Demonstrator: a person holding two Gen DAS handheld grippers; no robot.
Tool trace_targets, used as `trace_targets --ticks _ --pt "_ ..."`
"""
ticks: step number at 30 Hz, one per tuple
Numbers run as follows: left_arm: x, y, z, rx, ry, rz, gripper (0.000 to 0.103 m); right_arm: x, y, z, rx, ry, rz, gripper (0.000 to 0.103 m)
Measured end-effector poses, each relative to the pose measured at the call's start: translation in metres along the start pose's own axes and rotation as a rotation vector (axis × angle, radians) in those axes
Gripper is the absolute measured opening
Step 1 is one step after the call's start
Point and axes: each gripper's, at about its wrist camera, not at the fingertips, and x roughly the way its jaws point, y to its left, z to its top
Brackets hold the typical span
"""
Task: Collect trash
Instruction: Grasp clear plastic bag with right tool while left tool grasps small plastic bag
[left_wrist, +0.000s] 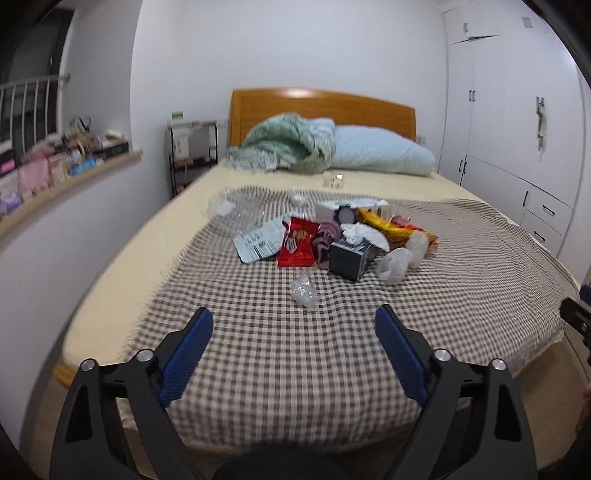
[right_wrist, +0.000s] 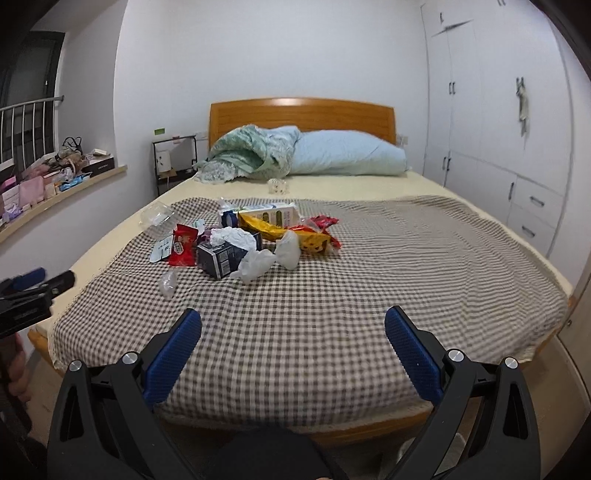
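Note:
A pile of trash lies mid-bed on a checked blanket (left_wrist: 280, 369): a red snack packet (left_wrist: 297, 242), a dark carton (left_wrist: 351, 256), a crumpled clear wrapper (left_wrist: 304, 290), white plastic bags (left_wrist: 397, 262), a yellow foil packet (left_wrist: 380, 223) and a clear plastic tray (left_wrist: 231, 210). The same pile shows in the right wrist view, with the red packet (right_wrist: 183, 245) and the carton (right_wrist: 219, 258). My left gripper (left_wrist: 293, 319) is open and empty above the blanket's near part. My right gripper (right_wrist: 293, 319) is open and empty, farther right.
A folded green blanket (left_wrist: 284, 146) and a blue pillow (left_wrist: 380, 151) lie by the wooden headboard (left_wrist: 321, 107). A black shelf (left_wrist: 192, 155) stands left of the bed. A cluttered window ledge (left_wrist: 70, 173) runs on the left, white wardrobes (left_wrist: 517, 122) on the right.

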Motion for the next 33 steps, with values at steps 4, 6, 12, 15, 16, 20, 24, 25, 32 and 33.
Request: trace_targets --ticks 4,6,12,15,16,20,24,25,32,33 --pt "0.052 0.009 0.007 -0.032 0.083 -0.034 0.077 0.039 0.005 0.006 0.002 0.125 0.078 0.095" --pt "0.082 0.011 0.012 -0.042 0.113 -0.058 0.077 0.059 0.010 0.007 -0.018 0.156 0.087 0.095" --pt "0.158 0.005 0.020 -0.049 0.204 -0.107 0.076 0.135 0.027 0.018 -0.042 0.218 0.120 0.095" --pt "0.197 0.000 0.024 -0.057 0.242 -0.125 0.076 0.179 0.030 0.024 -0.011 0.242 0.162 0.079" --pt "0.208 -0.001 0.025 -0.049 0.260 -0.130 0.076 0.191 0.030 0.026 -0.002 0.252 0.174 0.070" --pt "0.231 -0.005 0.022 -0.045 0.313 -0.153 0.062 0.245 0.027 0.033 0.076 0.272 0.198 0.070" --pt "0.250 -0.011 0.012 -0.016 0.395 -0.143 0.034 0.283 0.026 0.034 0.125 0.294 0.215 0.054" --pt "0.250 -0.011 0.012 -0.023 0.383 -0.142 0.034 0.291 0.025 0.033 0.134 0.305 0.228 0.032" --pt "0.201 -0.010 0.028 -0.068 0.331 -0.116 0.031 0.256 0.029 0.038 0.094 0.276 0.285 0.005" --pt "0.189 -0.012 0.031 -0.064 0.320 -0.110 0.031 0.244 0.027 0.039 0.093 0.270 0.294 0.005"
